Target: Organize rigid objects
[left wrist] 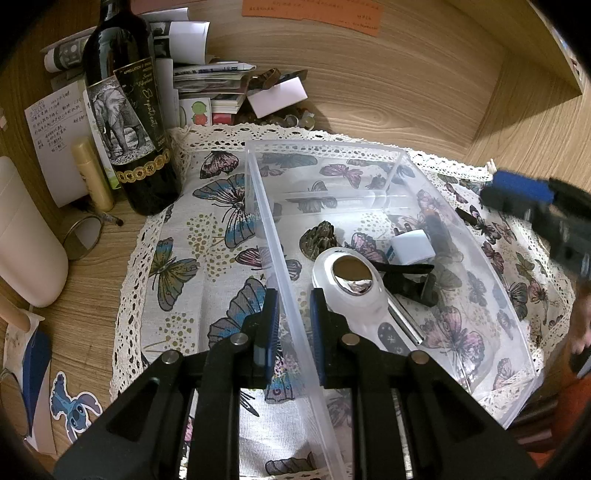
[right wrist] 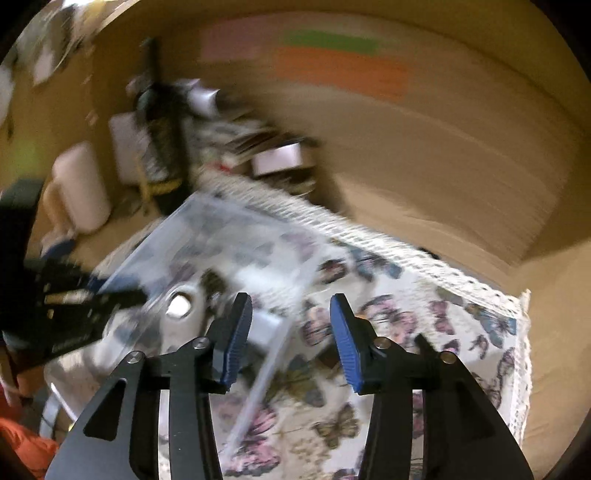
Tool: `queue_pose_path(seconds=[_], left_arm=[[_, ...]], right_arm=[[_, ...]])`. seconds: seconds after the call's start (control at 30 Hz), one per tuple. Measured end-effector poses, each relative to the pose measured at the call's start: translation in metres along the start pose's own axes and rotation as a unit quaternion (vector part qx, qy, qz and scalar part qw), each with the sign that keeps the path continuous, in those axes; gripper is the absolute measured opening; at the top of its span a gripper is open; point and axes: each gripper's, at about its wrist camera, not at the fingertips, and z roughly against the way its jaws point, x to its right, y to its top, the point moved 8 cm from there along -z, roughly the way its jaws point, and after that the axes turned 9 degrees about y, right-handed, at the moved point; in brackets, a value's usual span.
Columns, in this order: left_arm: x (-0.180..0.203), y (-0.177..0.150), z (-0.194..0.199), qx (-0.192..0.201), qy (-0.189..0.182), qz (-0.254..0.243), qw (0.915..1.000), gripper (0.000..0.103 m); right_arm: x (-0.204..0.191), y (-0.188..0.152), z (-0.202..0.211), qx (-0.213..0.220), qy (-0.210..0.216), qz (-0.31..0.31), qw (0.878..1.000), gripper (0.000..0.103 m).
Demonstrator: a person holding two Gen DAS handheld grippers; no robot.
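Clear bin (left wrist: 436, 236) pinched at its left wall by the left claw (left wrist: 293, 325); right claw (right wrist: 291, 332) spread, nothing held.

Left view: the wall is clamped between the blue pads, with a magnifier (left wrist: 354, 284), a white box (left wrist: 410, 247) and a black clip (left wrist: 410, 277) seen inside the bin just beyond. Bare cloth (left wrist: 184, 258) is left beside a bottle (left wrist: 129, 110).
Right view, blurred: the bin's near corner is seen by the left pad, untouched; open cloth lies ahead.

Wood-grain desk (left wrist: 369, 85), wooden back wall (left wrist: 295, 48) with orange note (left wrist: 314, 14), warm dim light.
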Motion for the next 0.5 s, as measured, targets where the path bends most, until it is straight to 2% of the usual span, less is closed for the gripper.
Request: queue_pose_path(seconds=[0.1, 0.23, 0.5], left_arm=[[0.0, 0.0, 0.0, 0.0, 0.0, 0.0, 1.0, 0.017], [0.0, 0.0, 0.0, 0.0, 0.0, 0.0, 1.0, 0.017], [0.0, 0.0, 0.0, 0.0, 0.0, 0.001, 1.0, 0.017]], right_arm=[[0.031, 0.007, 0.006, 0.014, -0.028, -0.029, 0.999, 0.041], [0.066, 0.006, 0.003, 0.011, -0.056, -0.062, 0.996, 0.041], [0.12, -0.025, -0.04, -0.045, -0.073, -0.13, 0.988, 0.041]])
